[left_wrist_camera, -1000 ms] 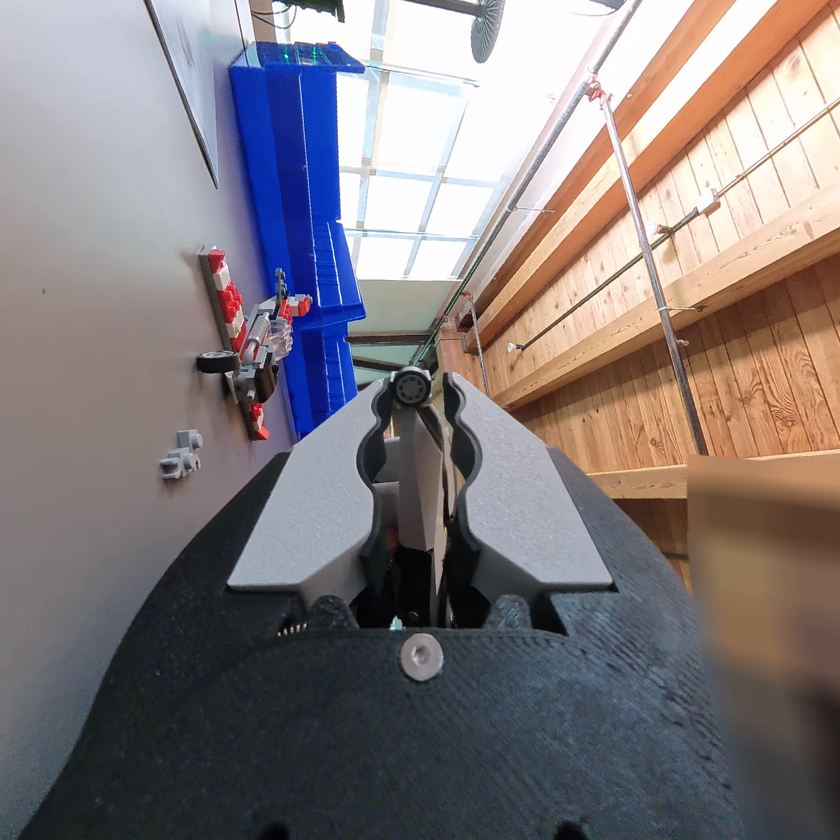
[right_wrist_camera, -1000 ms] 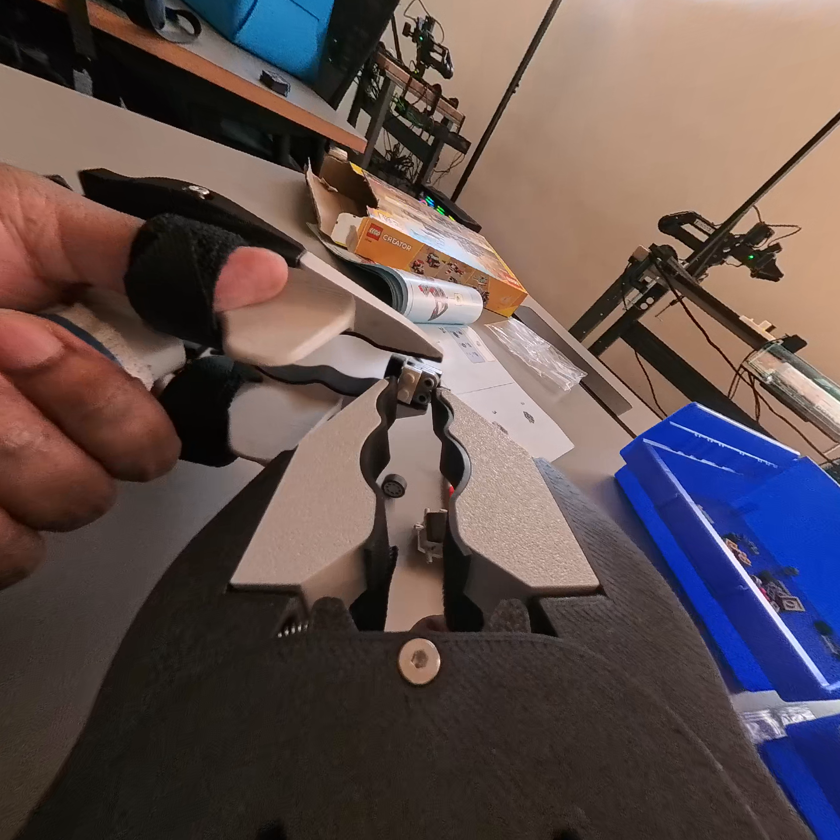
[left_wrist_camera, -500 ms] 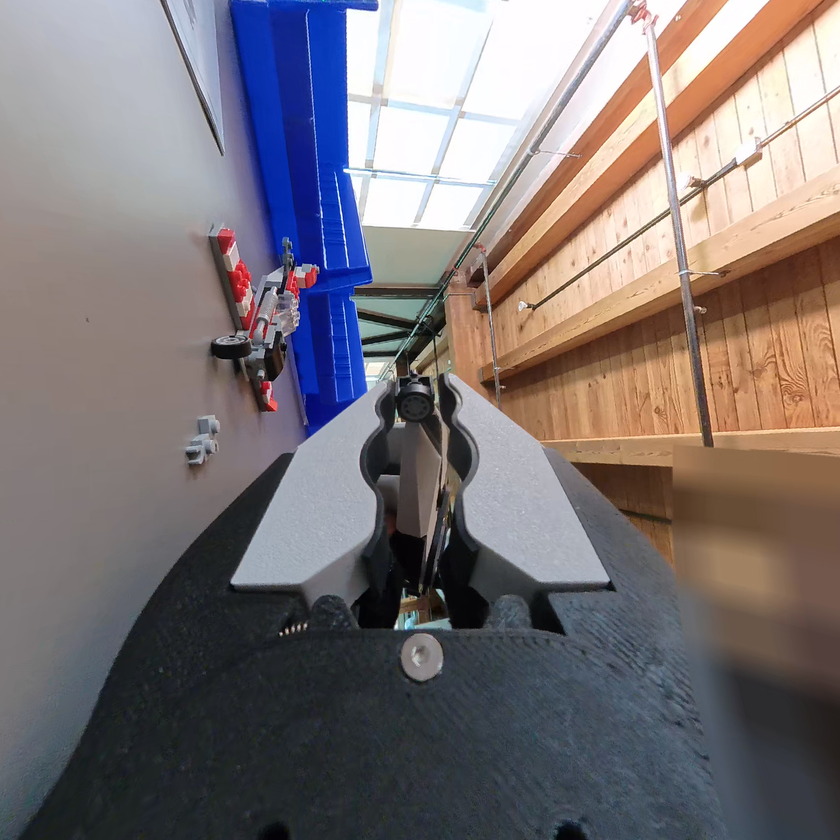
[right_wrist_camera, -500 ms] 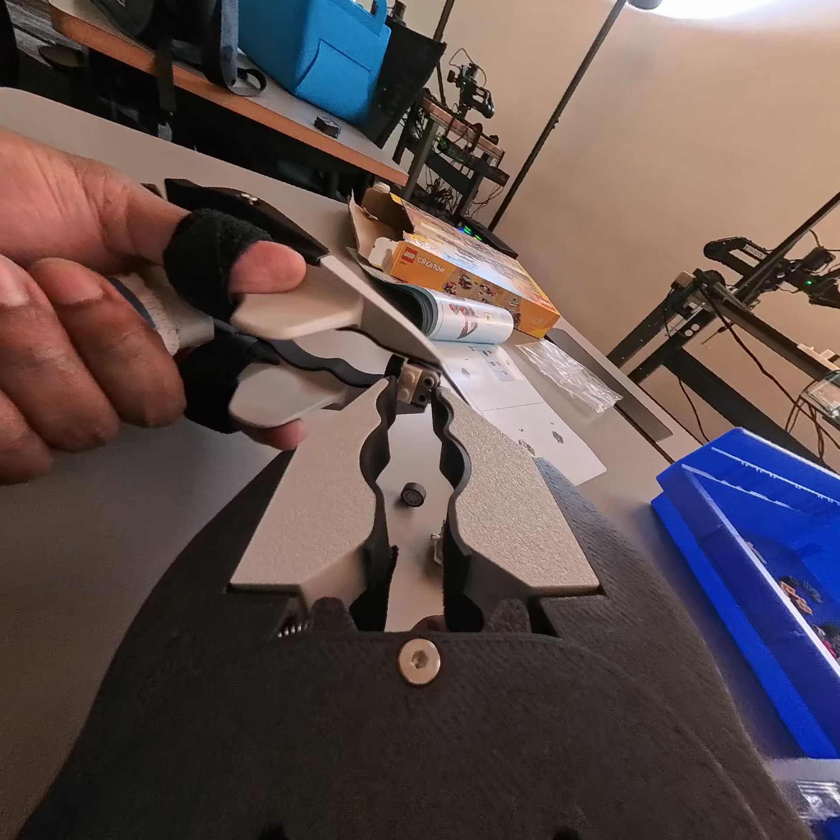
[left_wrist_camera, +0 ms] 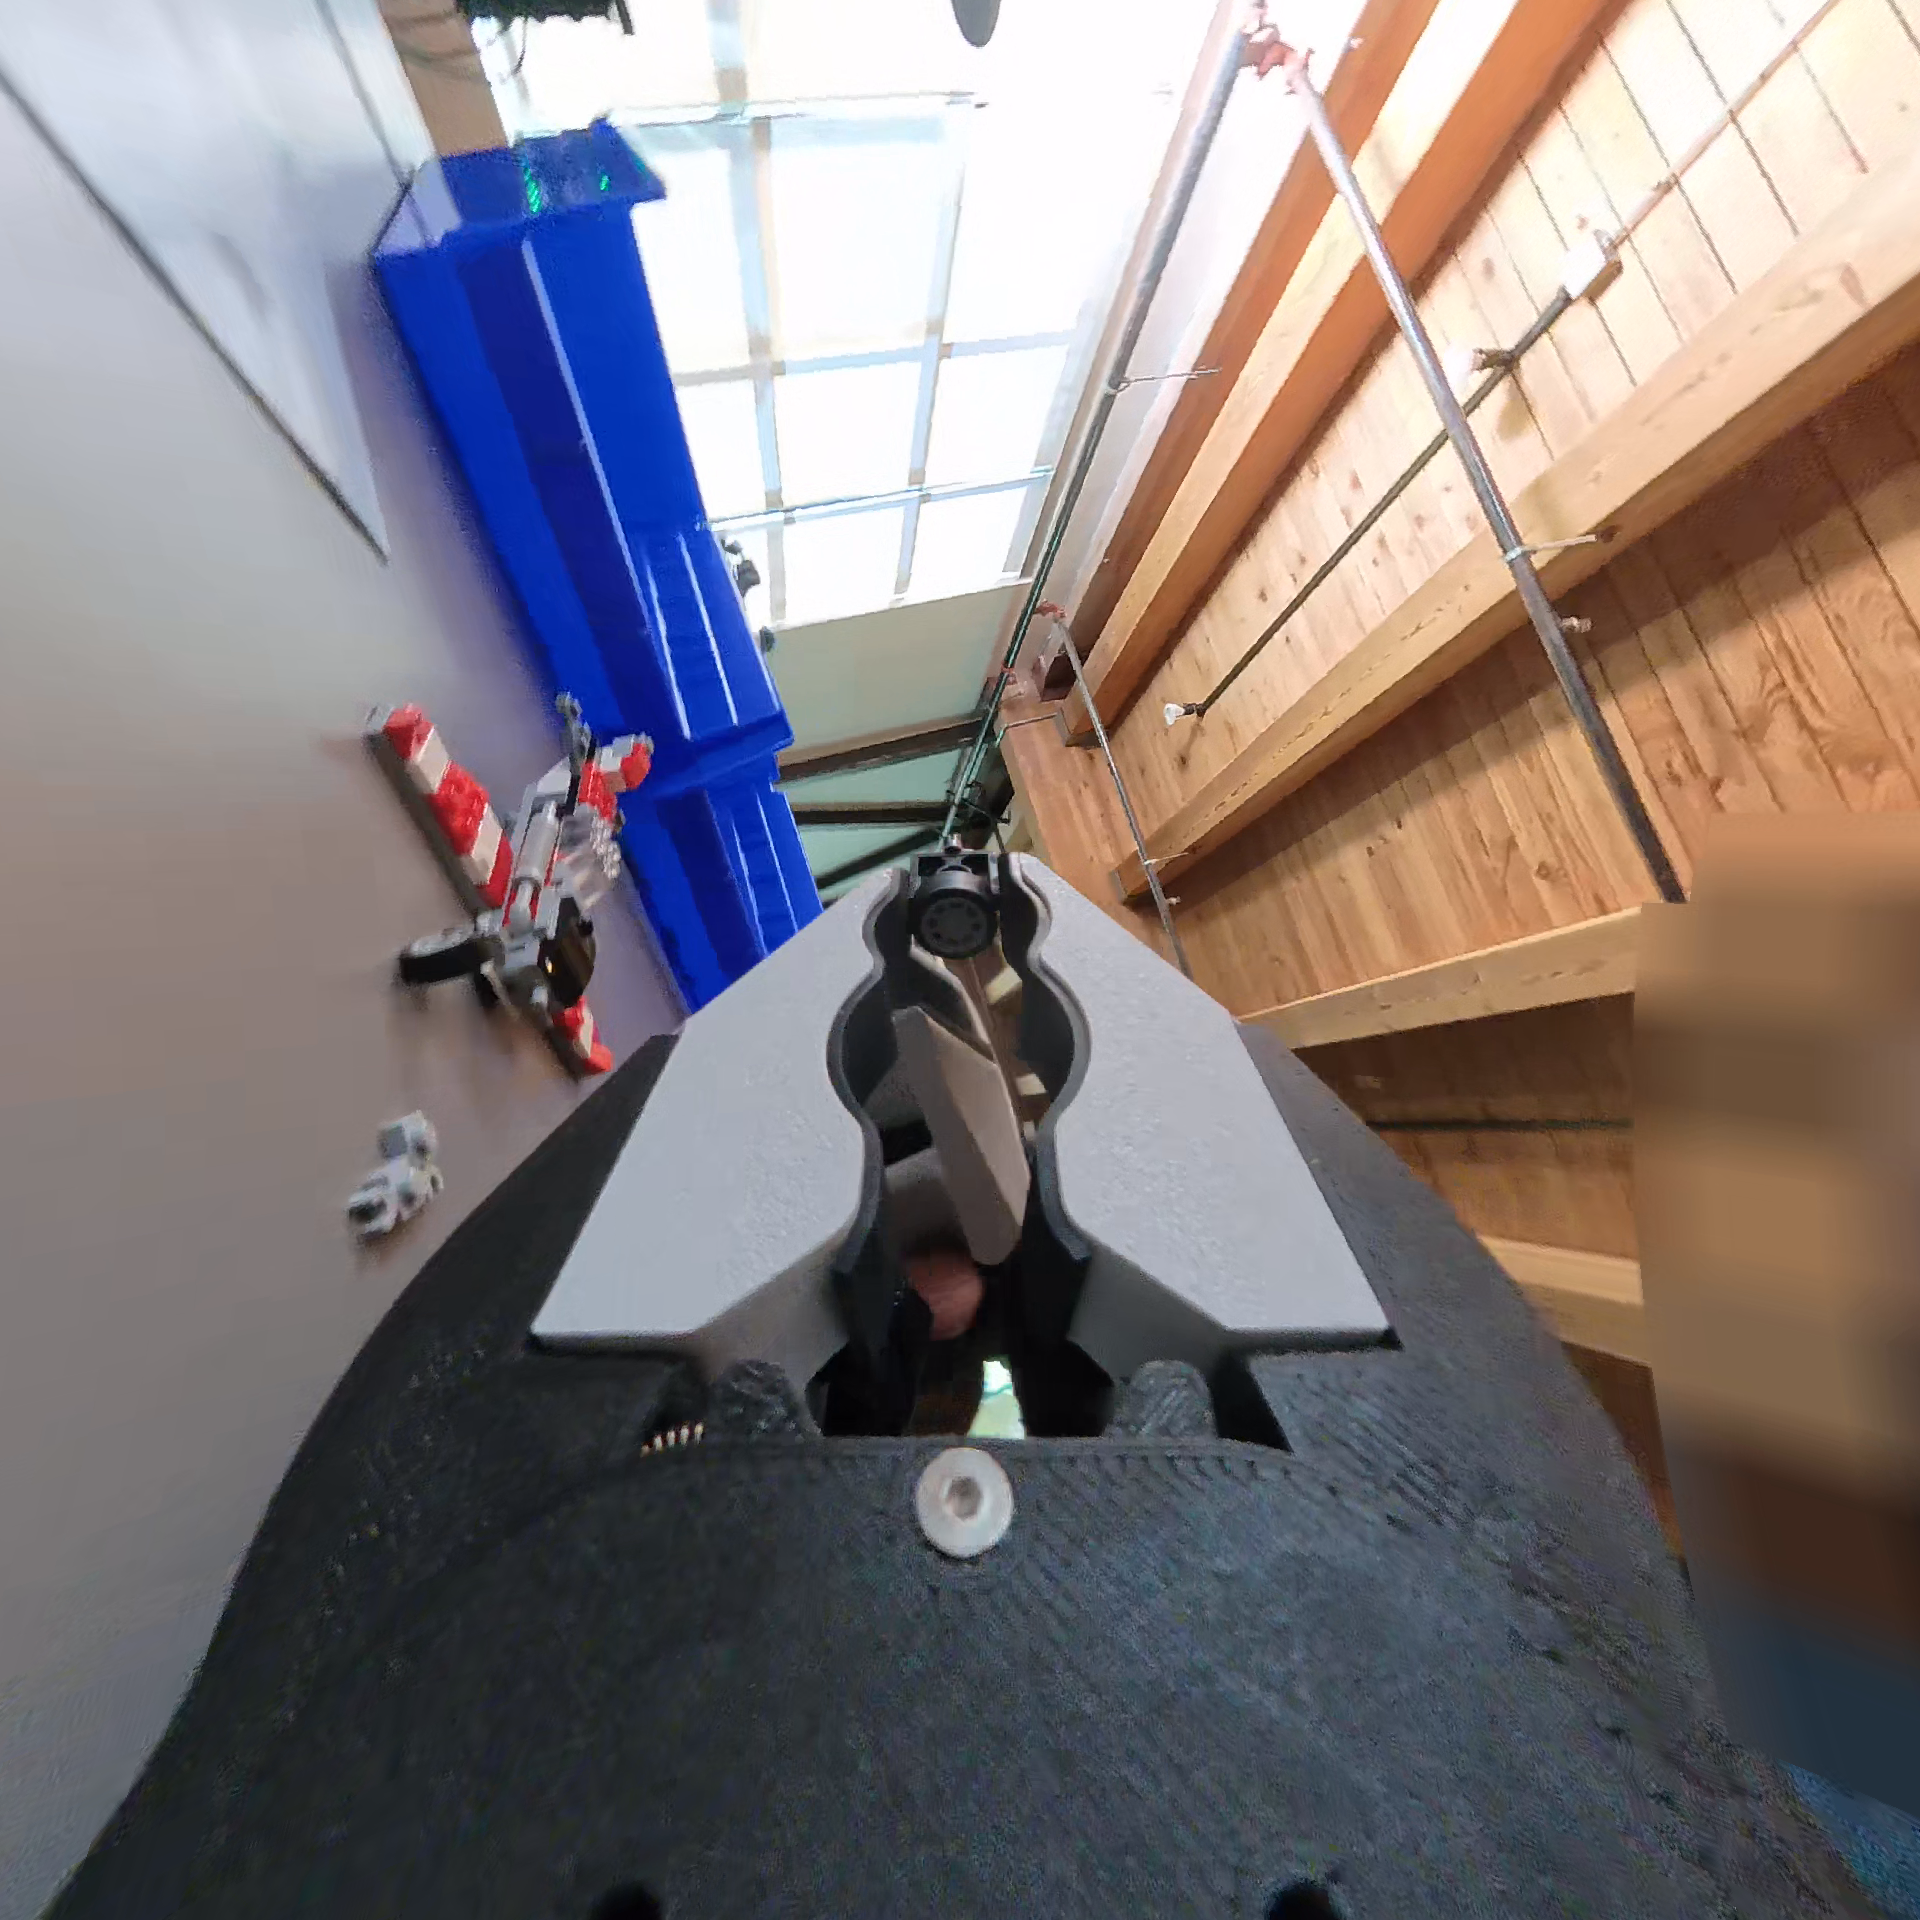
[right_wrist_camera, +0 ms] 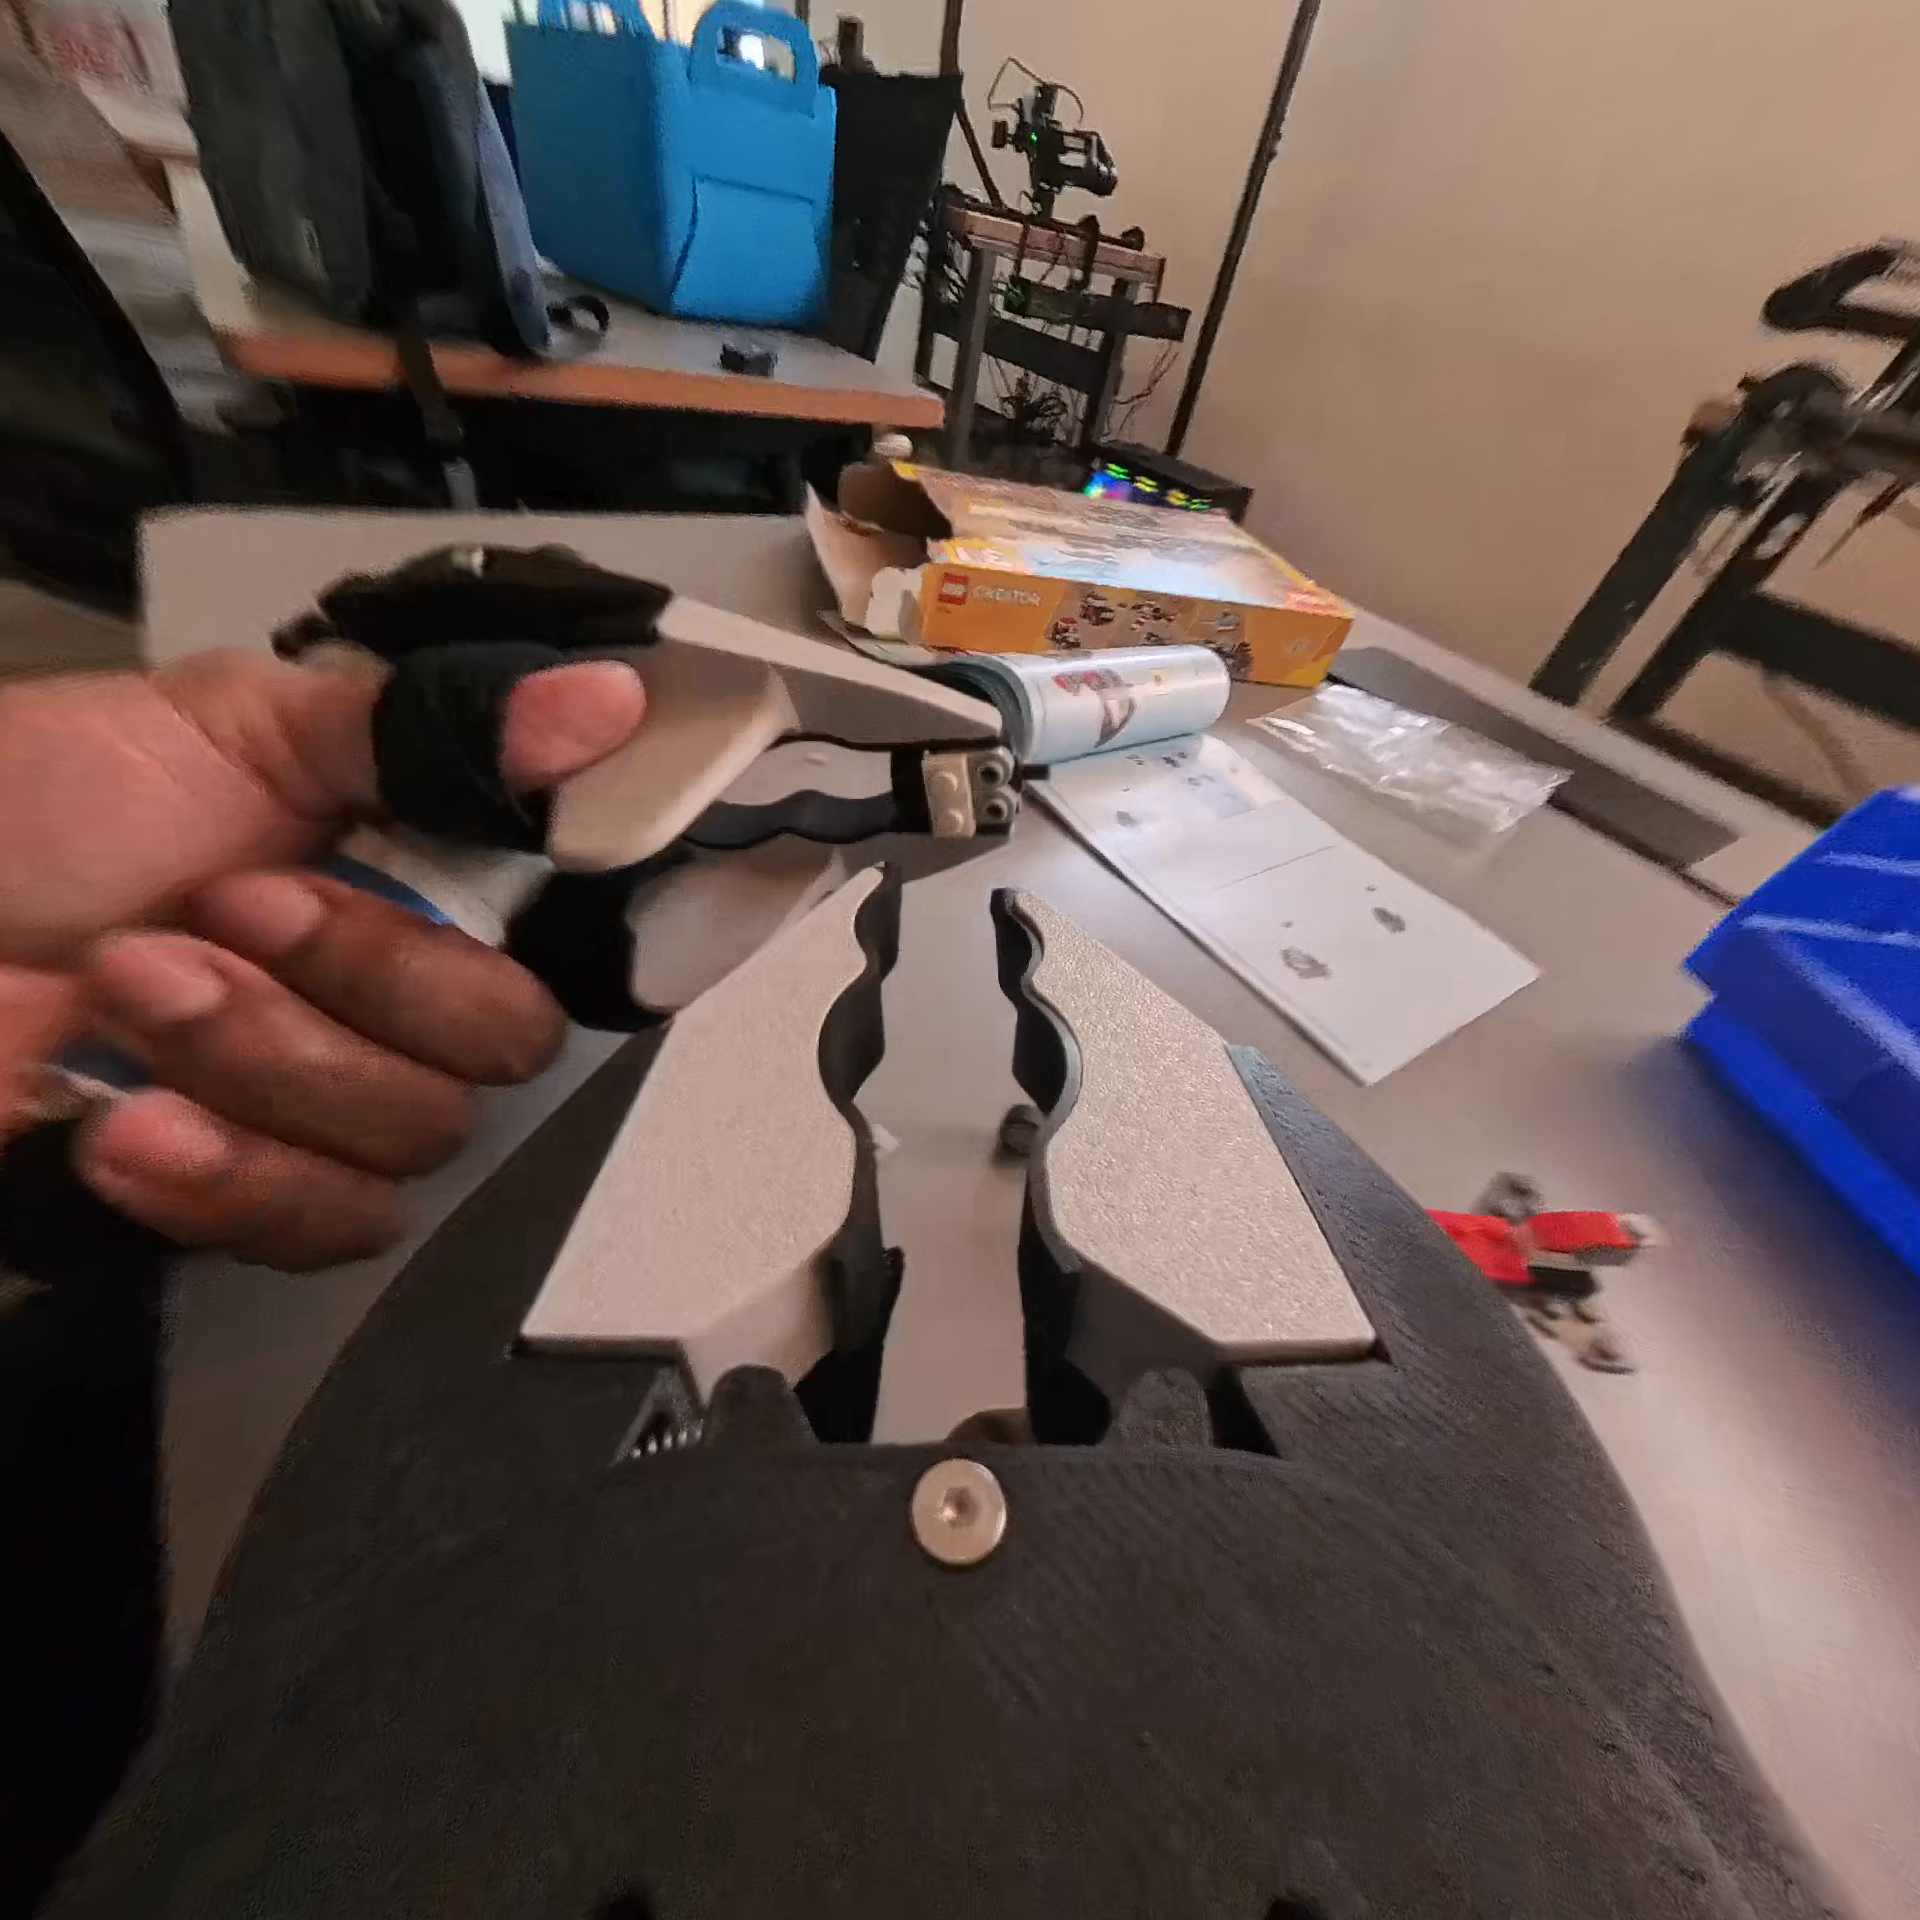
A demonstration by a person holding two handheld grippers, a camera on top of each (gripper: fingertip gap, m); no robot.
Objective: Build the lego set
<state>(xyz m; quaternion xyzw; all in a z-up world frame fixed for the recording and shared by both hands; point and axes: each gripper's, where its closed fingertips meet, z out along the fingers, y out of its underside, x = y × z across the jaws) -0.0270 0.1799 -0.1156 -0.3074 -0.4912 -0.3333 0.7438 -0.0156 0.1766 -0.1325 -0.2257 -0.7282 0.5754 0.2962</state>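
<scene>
While raised clear of the table, pinches a small grey-and-black lego piece at the very tips of the left gripper, jaws pressed in on it from both sides. Shows a round black face toward the left wrist camera and studded light-grey plates toward the right one. Held steady by a hand wrapped around the handle.

Just below and in front of that piece, leaves the right gripper empty, jaws spread, tips near the piece but not touching it. Looks like the middle of a sub-assembly step, done in the air between the two tools.

Elsewhere on the table: a partly built model in red, white and grey lying beside the blue bin, well apart from both grippers; two loose grey pieces near it; a small dark part, possibly a wheel hub though too blurred to say, lying between the right fingers in the picture. Farther back, an instruction sheet, a rolled booklet, the opened box and a clear bag.

Risks from here:
- With so little of the piece inside the tips, could twist or pop out under any sideways push from the right gripper.
- Closing the spread jaws slightly off line could catch the left fingertips instead of the piece.
- Pressing plates together in the air, with nothing underneath, could split the stack.
- Dropping low could knock the small dark part across the table.
</scene>
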